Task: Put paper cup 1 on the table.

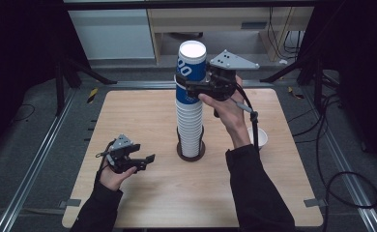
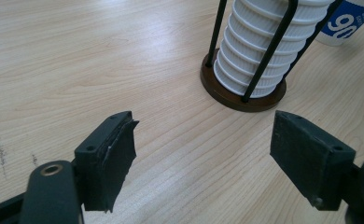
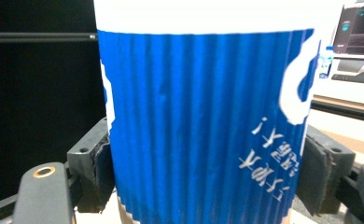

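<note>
The right gripper (image 1: 189,83) is clenched on the blue cup (image 1: 190,72) — an upside-down paper cup with a ribbed blue sleeve and white lettering, sitting at the very top of the stack of cups (image 1: 190,130). In the right gripper view the 2 black jaws press against either side of the cup (image 3: 203,126), its print reading inverted. The right hand (image 1: 225,108) holds the gripper high above the middle of the desk (image 1: 143,121).

The stack, white and ribbed below the blue cup, stands upright in a holder (image 1: 191,151) with a round brown base and thin black rods; in the left gripper view the rods run up the outside of the stack (image 2: 259,42).

The left gripper (image 1: 145,162) sits low near the desk's front-left part, well apart from the stack, its jaws released with nothing between them — bare wood shows in the gap. A second white cup (image 1: 257,136) stands on the desk to the right of the holder, partly behind the right forearm.
</note>
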Demonstrator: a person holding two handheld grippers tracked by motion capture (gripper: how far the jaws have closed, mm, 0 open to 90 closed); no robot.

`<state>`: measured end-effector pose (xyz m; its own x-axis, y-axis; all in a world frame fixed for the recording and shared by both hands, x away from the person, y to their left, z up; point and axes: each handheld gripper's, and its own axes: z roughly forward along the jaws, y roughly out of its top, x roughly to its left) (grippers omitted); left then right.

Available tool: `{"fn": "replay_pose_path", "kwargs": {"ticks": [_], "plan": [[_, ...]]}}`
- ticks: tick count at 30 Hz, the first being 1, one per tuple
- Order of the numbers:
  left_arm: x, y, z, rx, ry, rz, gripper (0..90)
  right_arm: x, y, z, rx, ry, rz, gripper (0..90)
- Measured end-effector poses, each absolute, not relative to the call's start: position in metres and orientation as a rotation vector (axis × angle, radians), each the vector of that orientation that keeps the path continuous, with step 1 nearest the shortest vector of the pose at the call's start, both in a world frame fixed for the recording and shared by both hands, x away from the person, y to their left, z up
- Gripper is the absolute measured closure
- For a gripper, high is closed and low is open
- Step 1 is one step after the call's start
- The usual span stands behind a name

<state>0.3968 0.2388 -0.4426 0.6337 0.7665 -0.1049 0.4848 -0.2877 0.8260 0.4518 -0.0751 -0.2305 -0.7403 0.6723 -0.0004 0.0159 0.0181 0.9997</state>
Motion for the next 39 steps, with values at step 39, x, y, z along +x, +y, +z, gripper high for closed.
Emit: {"fn": "replay_pose_path", "kwargs": {"ticks": [39], "plan": [[0.387, 0.227, -0.43, 1.922, 0.926, 0.342, 26.3, 0.377, -0.194, -0.354, 0.781, 2.034, 1.607, 21.1]]}}
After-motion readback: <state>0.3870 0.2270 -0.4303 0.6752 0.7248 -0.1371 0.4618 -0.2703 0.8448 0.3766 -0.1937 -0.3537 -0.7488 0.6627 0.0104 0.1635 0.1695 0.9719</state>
